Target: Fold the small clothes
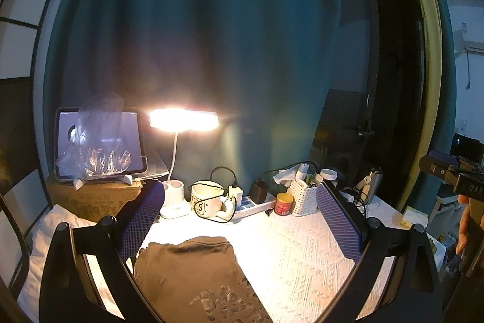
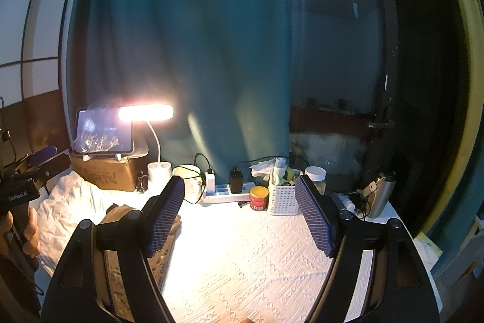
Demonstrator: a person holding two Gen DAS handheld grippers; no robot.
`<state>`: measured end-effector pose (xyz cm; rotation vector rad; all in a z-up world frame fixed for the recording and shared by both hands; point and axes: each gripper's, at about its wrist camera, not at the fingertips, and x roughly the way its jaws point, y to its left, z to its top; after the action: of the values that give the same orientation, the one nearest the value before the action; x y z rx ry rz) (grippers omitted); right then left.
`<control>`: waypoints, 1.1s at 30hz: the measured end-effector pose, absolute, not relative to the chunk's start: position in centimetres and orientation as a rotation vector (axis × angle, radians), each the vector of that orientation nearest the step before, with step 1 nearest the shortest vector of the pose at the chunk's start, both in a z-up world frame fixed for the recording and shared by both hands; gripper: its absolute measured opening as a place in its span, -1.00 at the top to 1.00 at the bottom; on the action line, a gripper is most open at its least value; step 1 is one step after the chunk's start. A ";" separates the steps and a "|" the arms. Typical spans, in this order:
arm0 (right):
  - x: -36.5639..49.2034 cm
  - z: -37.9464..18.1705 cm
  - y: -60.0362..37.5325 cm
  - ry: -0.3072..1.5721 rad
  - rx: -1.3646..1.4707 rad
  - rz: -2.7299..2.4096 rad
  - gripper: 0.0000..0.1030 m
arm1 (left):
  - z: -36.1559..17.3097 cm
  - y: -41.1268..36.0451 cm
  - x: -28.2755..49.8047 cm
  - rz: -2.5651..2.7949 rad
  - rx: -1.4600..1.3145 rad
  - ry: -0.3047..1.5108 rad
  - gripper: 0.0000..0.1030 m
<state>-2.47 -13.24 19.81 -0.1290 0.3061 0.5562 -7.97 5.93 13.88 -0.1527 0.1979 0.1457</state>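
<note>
Along the far edge of the bench (image 1: 302, 244), which is covered by a white textured cloth, a row of things stands under a lit desk lamp (image 1: 183, 120): a tablet (image 1: 99, 141) draped with clear plastic, propped on a cardboard box (image 1: 90, 199) at the left of the frame, then the lamp's white base, a white mug (image 1: 208, 199) with a black cable looped over it, a power strip (image 1: 254, 203) with chargers plugged in, a small red and yellow tin (image 1: 283, 203), a white perforated basket (image 1: 302, 197) stuffed with tissue and bottles, and a metal flask (image 1: 370, 185) at the right. A teal curtain (image 1: 196, 35) hangs behind all of it. In the left wrist view the left tool (image 1: 239, 226) has its two blue-padded fingers spread wide, nothing between the pads. The brown garment (image 1: 193, 274), folded with a pale print facing up, lies flat on the cloth in the lower centre of that frame, just below and slightly left of the gap between the fingers, its left edge passing beneath the left finger; whether it touches is not clear. A crumpled white cloth (image 1: 51, 235) lies at the lower left. In the right wrist view the right tool (image 2: 242, 220) is likewise spread fully, with only bare cloth between its pads. There the garment shows only in part, at the lower left behind the left finger, beside the white cloth. The left tool's body and the hand (image 2: 27, 229) gripping it appear at the left edge of that view.
</note>
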 end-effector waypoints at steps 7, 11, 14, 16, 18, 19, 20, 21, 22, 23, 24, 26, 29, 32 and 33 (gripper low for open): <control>-2.6 19.9 -13.8 0.302 -0.131 0.549 -0.52 | 14.8 5.7 -8.2 0.153 -0.120 0.194 -0.93; -2.5 20.1 -14.5 0.293 -0.110 0.543 -0.52 | 15.1 5.2 -8.4 0.148 -0.112 0.182 -0.93; -2.5 20.0 -14.7 0.295 -0.115 0.541 -0.52 | 15.1 5.0 -8.2 0.150 -0.103 0.186 -0.93; -2.4 19.9 -14.9 0.298 -0.118 0.541 -0.52 | 14.9 5.1 -8.0 0.151 -0.105 0.194 -0.93; -2.4 19.8 -15.0 0.299 -0.117 0.539 -0.52 | 14.8 5.1 -7.9 0.151 -0.105 0.198 -0.93; -2.4 19.8 -15.1 0.299 -0.115 0.539 -0.52 | 14.8 5.2 -7.9 0.150 -0.105 0.199 -0.93; -2.4 19.9 -15.1 0.298 -0.114 0.538 -0.52 | 14.8 5.2 -7.8 0.150 -0.105 0.199 -0.93; -2.4 19.9 -15.2 0.297 -0.112 0.537 -0.52 | 14.8 5.2 -7.8 0.149 -0.105 0.199 -0.93; -2.3 19.9 -15.2 0.296 -0.112 0.537 -0.52 | 14.8 5.2 -7.8 0.150 -0.105 0.198 -0.93; -2.3 19.9 -15.2 0.296 -0.112 0.536 -0.52 | 14.8 5.2 -7.8 0.150 -0.105 0.199 -0.93; -2.3 19.9 -15.2 0.297 -0.113 0.535 -0.52 | 14.8 5.2 -7.8 0.149 -0.105 0.199 -0.93; -2.2 19.8 -15.1 0.299 -0.116 0.536 -0.52 | 14.8 5.2 -7.8 0.154 -0.102 0.196 -0.93; -2.0 19.7 -15.1 0.304 -0.117 0.535 -0.52 | 14.9 5.3 -7.6 0.155 -0.100 0.195 -0.93; -2.0 19.7 -15.0 0.304 -0.117 0.535 -0.52 | 14.8 5.3 -7.5 0.152 -0.105 0.196 -0.93; -1.9 19.7 -15.0 0.304 -0.118 0.536 -0.52 | 14.8 5.3 -7.4 0.151 -0.106 0.197 -0.93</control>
<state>-1.95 -15.03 19.71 -0.1177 0.3045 0.5355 -7.43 5.33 14.75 -0.1061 0.1971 0.1511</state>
